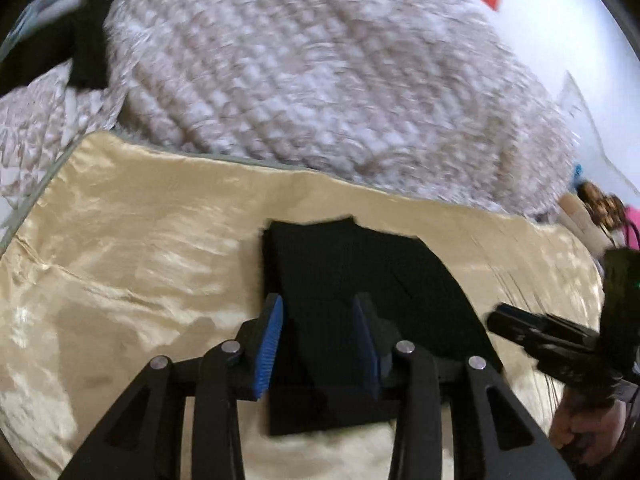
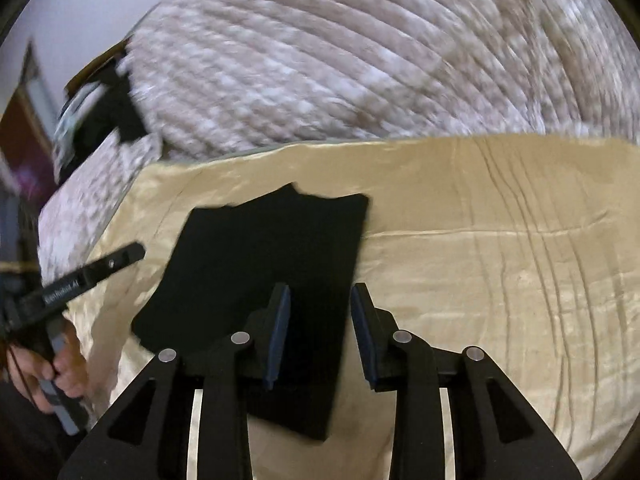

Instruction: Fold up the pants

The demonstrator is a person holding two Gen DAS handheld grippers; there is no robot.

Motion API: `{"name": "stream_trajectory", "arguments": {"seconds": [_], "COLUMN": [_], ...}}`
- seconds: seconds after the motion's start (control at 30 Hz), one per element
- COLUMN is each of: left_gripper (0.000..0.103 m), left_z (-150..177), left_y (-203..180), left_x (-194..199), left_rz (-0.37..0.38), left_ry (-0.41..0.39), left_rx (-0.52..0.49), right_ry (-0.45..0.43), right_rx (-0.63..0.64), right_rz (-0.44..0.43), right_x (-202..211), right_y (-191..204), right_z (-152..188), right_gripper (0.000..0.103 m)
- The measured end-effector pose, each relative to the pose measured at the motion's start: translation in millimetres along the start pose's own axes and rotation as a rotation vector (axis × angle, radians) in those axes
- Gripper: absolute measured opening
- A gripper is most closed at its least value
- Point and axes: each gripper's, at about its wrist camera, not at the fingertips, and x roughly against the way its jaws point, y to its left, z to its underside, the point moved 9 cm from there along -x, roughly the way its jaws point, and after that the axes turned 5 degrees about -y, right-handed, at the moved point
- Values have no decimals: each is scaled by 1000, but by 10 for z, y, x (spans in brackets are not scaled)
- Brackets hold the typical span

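Lying folded on a gold satin sheet (image 2: 480,208), black pants (image 2: 260,264), both claws part-open, empty.

Matt black cloth pants (image 1: 360,276) lie on glossy satin sheet (image 1: 140,240) — quilted blanket (image 1: 320,80) behind.

Through the left wrist fisheye we look down on our black pants (image 1: 360,280), folded into a compact dark slab on a shiny cream satin sheet (image 1: 132,248). Our left gripper (image 1: 318,312) hangs over the near part of the pants, its 2 blue-padded fingers (image 1: 270,344) parted with black cloth showing between them, neither pad pressing on it. At the right edge, our right gripper (image 1: 508,324) points toward the pants, a hand (image 1: 580,432) below it. Behind the sheet lies a blurred beige-and-white quilted blanket (image 1: 320,72).
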Motion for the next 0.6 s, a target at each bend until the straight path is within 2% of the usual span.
{"name": "stream_trajectory", "arguments": {"seconds": [0.1,0.17,0.23,0.33,0.47,0.6], "left_gripper": [39,39,39,39,39,39], "left_z": [233,412,435,425,397,420], "left_y": [-145,-140,-114,-78,-105,-80], "left_x": [2,-102,-144,-107,-15,33], "left_rz": [-11,-51,-88,-75,-89,-129], "left_ry": [29,67,58,62,39,38], "left_rx": [-63,-98,-127,-89,-98,-101], "right_ry": [10,34,55,52,22,-22], "right_rx": [88,134,192,178,168,174], "right_rz": [17,37,74,67,62,43], "right_x": [52,17,-83,-74,38,174], "right_y": [209,266,263,226,273,363], "right_z": [215,357,495,480,430,409], "right_gripper": [30,30,30,30,30,30]}}
